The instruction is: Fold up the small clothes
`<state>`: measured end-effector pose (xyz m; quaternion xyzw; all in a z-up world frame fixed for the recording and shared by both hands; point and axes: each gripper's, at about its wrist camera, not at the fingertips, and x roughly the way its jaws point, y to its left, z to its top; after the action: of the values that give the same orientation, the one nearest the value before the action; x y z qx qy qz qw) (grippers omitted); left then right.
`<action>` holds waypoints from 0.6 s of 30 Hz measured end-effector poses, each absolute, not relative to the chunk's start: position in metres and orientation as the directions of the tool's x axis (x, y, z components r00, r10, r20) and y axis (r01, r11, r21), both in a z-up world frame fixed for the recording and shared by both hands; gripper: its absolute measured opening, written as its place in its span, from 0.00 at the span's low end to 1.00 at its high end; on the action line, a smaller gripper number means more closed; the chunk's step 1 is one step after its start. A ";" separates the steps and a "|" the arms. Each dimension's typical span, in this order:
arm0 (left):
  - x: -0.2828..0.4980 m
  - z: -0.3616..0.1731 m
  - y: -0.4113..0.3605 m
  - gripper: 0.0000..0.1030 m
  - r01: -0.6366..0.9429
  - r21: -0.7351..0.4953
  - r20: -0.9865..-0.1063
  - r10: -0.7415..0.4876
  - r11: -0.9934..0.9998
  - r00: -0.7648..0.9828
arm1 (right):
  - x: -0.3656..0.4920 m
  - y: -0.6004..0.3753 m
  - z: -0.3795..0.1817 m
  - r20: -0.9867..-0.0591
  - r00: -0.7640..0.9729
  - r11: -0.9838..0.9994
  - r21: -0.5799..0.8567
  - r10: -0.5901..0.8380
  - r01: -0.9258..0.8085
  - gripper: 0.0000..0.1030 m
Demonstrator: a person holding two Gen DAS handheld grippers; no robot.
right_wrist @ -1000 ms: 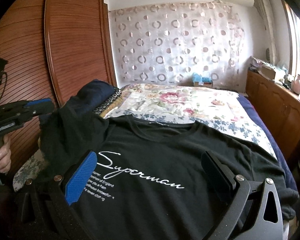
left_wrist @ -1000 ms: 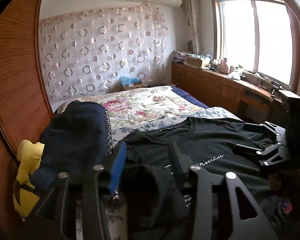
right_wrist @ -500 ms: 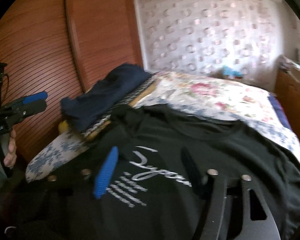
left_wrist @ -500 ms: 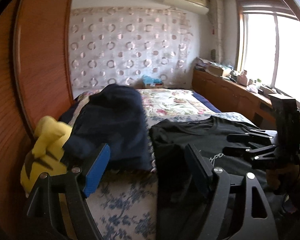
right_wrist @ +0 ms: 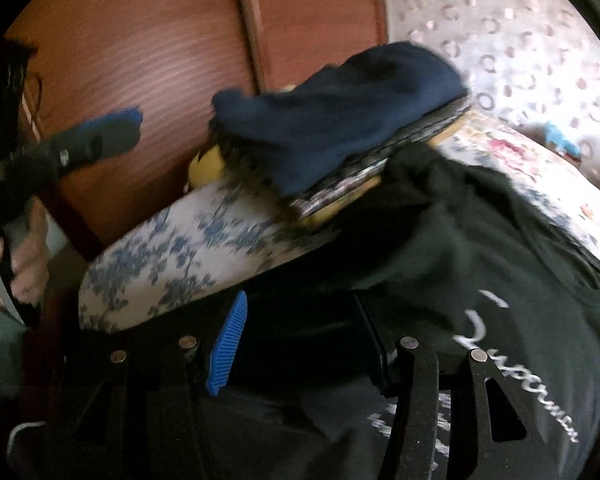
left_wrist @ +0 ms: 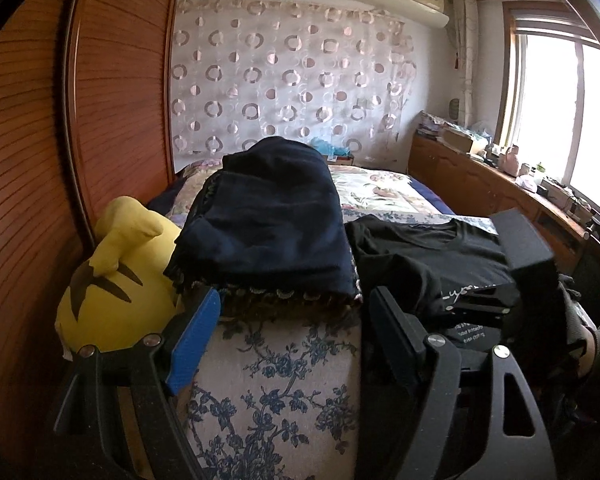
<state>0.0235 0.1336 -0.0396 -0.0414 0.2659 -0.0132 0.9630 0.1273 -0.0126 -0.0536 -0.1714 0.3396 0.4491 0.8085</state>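
Presently: black T-shirt (right_wrist: 480,264) spread over bed (left_wrist: 276,392) near its front edge, right gripper (right_wrist: 300,344) half-closed around dark shirt fabric, pinch unclear, left gripper (left_wrist: 296,328) jaws spread, empty, over bed's front left corner, navy folded garment (left_wrist: 268,224) beside yellow plush toy (left_wrist: 116,280).
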 end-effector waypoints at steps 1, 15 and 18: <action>0.024 -0.039 0.136 0.75 0.004 -0.088 -0.512 -0.048 0.996 0.858 | 0.128 -0.006 -0.060 -0.717 0.374 0.540 0.004 0.588 -0.842 0.54; 0.027 -0.041 0.120 0.75 0.044 -0.088 -0.518 -0.083 0.995 0.852 | 0.142 -0.059 -0.017 -0.606 0.467 0.606 0.031 0.643 -0.795 0.08; 0.028 -0.039 0.114 0.75 0.058 -0.087 -0.517 -0.095 0.995 0.851 | 0.145 -0.086 -0.006 -0.564 0.531 0.659 0.032 0.632 -0.751 0.08</action>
<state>0.0278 0.1139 -0.0394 -0.0339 0.2704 -0.0397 0.9613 0.1454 -0.0859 -0.0057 -0.1082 0.2754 0.3983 0.8682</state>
